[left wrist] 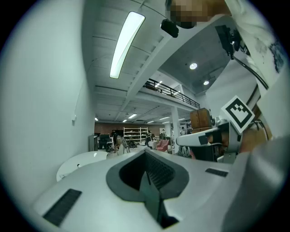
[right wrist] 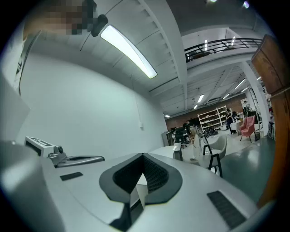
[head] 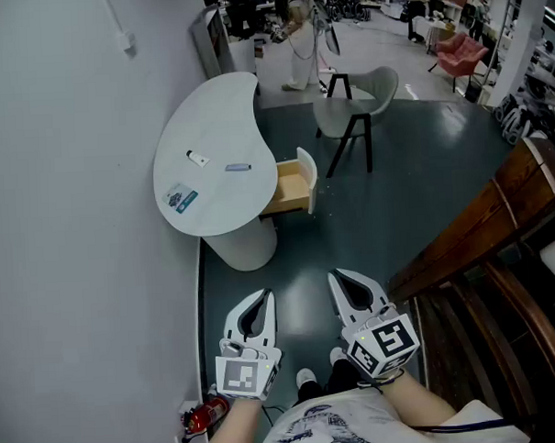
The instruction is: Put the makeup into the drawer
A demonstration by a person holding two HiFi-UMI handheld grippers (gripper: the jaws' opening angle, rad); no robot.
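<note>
Grey chair (head: 357, 98) nr open drawer (head: 292, 184); wood furniture (head: 480, 225) at rt.

wall: plain pale grey wall (head: 66, 225) on the left
floor: glossy dark teal floor (head: 396, 202)
furniture: white curved table (head: 209, 118) beside the wall; grey chair (head: 359, 98) with black legs near it; pink armchair (head: 458, 52) far back; brown wooden furniture (head: 480, 225) at right
light: lit ceiling strip light (left wrist: 127, 43)
far end: open shelves (left wrist: 133, 134), railed balcony (left wrist: 172, 93) above

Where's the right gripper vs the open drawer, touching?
Apart. Head view: the right gripper, shut and empty, has a stretch of dark floor between it and the open drawer.
</note>
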